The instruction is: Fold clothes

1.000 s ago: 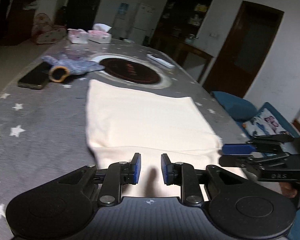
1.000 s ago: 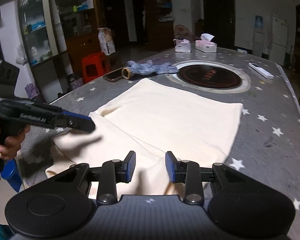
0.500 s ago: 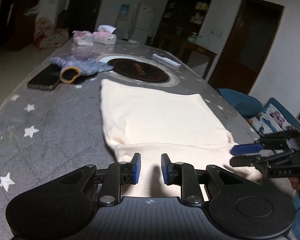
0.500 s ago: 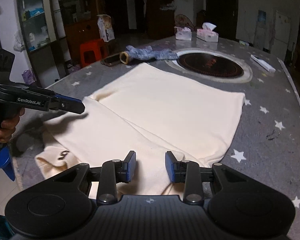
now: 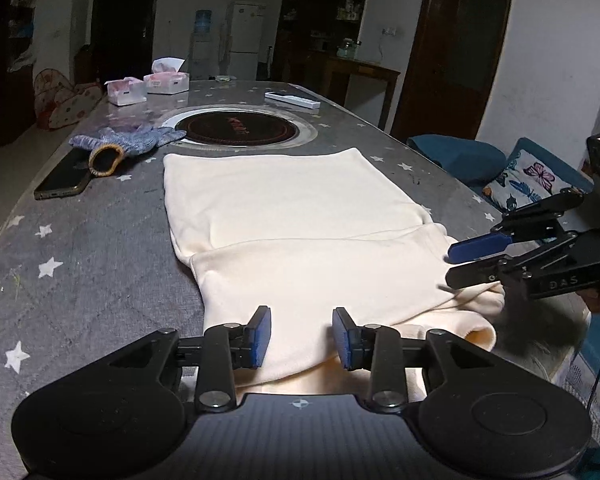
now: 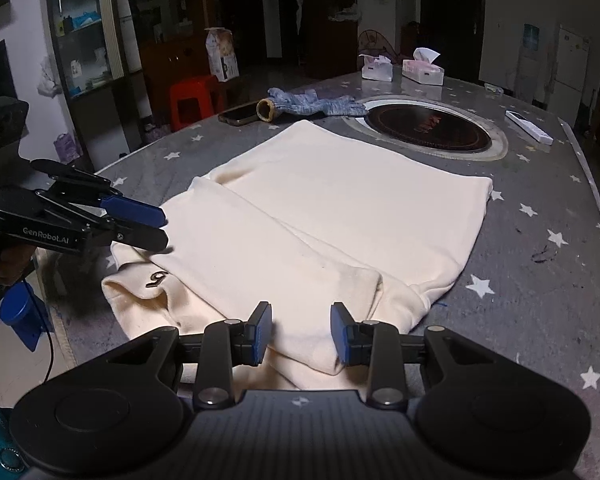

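Cream garment (image 5: pixel 292 216) lies flat just ahead of both tongs. Left gripper (image 5: pixel 301 338) is opening over the near hem, holding nothing; right gripper (image 6: pixel 300 334) stands narrowly parted, empty. Risk: pinching only 1 layer would drag the fold askew.

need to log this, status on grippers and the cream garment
Left gripper opening, nothing pinched. Right gripper open. Cream garment part-folded, flat. Glove and phone clear.

A grey table (image 5: pixel 80 248) with white stars carries a round dark hob (image 5: pixel 238 130) at the far middle. Left of the hob lie a blue knitted glove (image 5: pixel 128 144) and a dark phone (image 5: pixel 64 180). Farther off stand two tissue boxes (image 5: pixel 148 86), and a white remote (image 5: pixel 292 100) lies far right.
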{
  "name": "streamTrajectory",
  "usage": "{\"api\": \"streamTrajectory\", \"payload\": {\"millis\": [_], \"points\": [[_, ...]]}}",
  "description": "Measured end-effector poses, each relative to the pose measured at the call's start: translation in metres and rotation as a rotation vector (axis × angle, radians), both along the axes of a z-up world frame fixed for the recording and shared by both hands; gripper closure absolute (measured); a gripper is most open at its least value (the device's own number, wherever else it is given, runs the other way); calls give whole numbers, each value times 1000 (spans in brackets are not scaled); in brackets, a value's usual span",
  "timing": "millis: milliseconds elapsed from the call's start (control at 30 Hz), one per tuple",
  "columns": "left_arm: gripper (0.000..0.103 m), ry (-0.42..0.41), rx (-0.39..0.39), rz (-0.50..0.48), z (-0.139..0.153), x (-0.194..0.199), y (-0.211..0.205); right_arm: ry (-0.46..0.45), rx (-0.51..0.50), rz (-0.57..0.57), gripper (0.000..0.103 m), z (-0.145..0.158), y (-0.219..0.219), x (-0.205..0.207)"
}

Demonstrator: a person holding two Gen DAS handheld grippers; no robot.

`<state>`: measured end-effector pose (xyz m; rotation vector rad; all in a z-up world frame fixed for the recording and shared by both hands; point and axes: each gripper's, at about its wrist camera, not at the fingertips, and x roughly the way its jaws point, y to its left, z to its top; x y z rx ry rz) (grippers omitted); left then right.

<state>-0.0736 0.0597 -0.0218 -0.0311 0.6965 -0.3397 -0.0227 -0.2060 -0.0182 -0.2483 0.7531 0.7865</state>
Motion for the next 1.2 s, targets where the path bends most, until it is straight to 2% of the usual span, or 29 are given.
{"api": "streamTrajectory", "payload": {"millis": [100, 300, 400, 433, 567, 700, 833, 900, 1000, 1067, 1167, 1200], "points": [[63, -3, 19, -20, 4, -7, -1, 22, 5, -12, 71, -5, -3, 1], [47, -33, 85, -102, 11, -32, -6, 11, 13, -8, 71, 3, -6, -3], [42, -63, 150, -166, 11, -46, -16, 5, 5, -2, 69, 6, -8, -6], [40, -73, 181, -185, 9, -49, -19, 3, 1, -2, 65, 6, -9, -8], [39, -111, 306, -259, 0, -59, -33, -4, -16, 0, 62, 7, -12, -13], [39, -152, 387, -280, -6, -60, -38, -26, -44, 12, 59, 11, -17, -21], [39, -198, 429, -300, -13, -57, -46, -71, -94, 40, 56, 11, -15, -30], [41, -206, 438, -310, -17, -56, -50, -85, -111, 53, 51, 11, -14, -33], [58, -218, 443, -320, -21, -55, -54, -123, -141, 93, 49, 11, -12, -42], [76, -219, 426, -311, -20, -53, -53, -146, -164, 125, 49, 10, -9, -49], [91, -217, 381, -289, -15, -48, -49, -174, -191, 178, 47, 8, -5, -58], [91, -216, 364, -280, -13, -46, -48, -183, -200, 197, 47, 6, -4, -61]]}}
